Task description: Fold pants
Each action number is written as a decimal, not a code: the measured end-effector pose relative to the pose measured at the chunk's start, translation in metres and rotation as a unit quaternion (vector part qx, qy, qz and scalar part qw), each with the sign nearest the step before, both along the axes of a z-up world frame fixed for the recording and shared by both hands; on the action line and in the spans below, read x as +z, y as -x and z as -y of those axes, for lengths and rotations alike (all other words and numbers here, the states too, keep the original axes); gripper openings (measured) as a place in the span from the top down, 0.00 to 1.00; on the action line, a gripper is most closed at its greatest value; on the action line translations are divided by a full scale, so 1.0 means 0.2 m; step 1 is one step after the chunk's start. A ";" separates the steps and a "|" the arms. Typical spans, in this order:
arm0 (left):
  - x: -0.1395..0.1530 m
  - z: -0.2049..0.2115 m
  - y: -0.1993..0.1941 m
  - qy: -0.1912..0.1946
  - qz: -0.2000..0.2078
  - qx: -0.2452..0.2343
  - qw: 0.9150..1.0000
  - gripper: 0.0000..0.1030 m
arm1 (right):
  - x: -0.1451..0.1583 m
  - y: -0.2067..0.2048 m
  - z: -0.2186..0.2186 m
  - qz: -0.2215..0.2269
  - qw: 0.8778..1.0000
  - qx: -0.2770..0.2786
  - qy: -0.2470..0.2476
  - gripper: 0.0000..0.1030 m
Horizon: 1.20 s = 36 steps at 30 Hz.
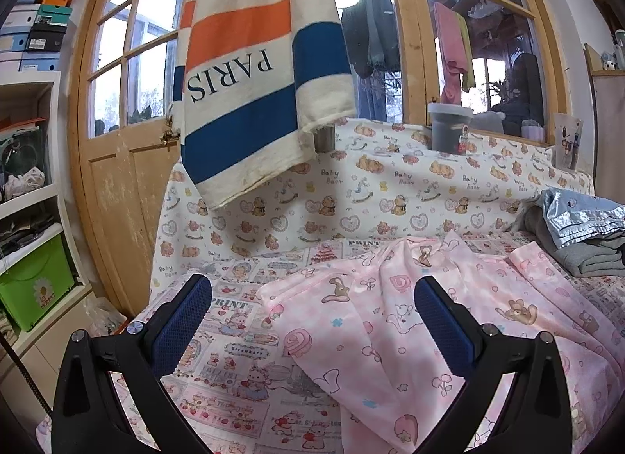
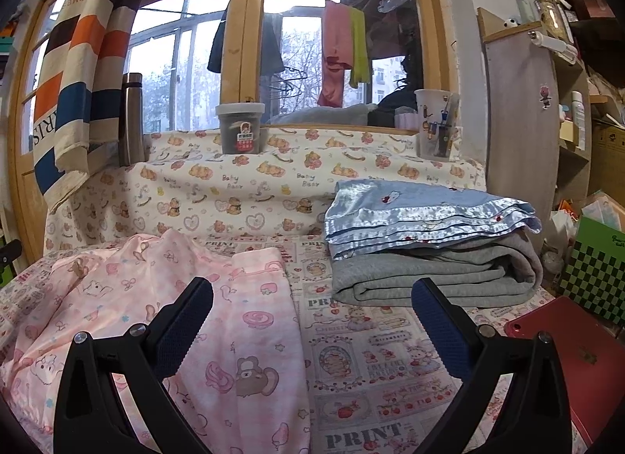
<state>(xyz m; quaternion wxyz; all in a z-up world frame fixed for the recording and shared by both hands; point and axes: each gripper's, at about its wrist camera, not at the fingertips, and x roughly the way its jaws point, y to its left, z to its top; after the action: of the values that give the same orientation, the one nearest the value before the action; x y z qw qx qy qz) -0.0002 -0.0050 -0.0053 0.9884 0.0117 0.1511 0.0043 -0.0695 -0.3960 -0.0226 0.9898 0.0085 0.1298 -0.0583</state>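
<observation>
Pink pants with cartoon prints lie rumpled on the printed table cover. In the left wrist view my left gripper is open, held just above the pants' left end, with nothing between its blue pads. In the right wrist view the pants lie at the left. My right gripper is open and empty, over the pants' right edge and the bare cover.
A folded stack, a blue satin-edged blanket on grey cloth, sits at the back right. A red tablet lies at the right edge. A striped towel hangs at the back left. A jar, cup and flask stand on the sill.
</observation>
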 end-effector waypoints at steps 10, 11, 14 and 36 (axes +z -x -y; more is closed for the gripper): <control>0.01 -0.01 0.01 0.007 0.006 -0.004 1.000 0.00 | 0.00 0.01 -0.01 0.004 1.000 0.016 0.001 0.01; 0.01 -0.01 0.01 0.008 0.008 -0.004 1.000 0.00 | 0.00 0.01 -0.01 0.003 1.000 0.017 0.002 0.01; 0.01 -0.01 0.02 0.006 0.008 -0.004 1.000 0.00 | 0.00 0.00 -0.02 0.002 1.000 0.019 0.004 0.01; 0.00 -0.02 0.01 0.012 0.004 -0.002 1.000 0.00 | -0.01 0.00 -0.02 0.003 1.000 0.022 0.003 0.01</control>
<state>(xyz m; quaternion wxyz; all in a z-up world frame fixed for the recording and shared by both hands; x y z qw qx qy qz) -0.0030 -0.0011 -0.0045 0.9891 0.0005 0.1474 0.0002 -0.0702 -0.3914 -0.0237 0.9912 0.0027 0.1271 -0.0365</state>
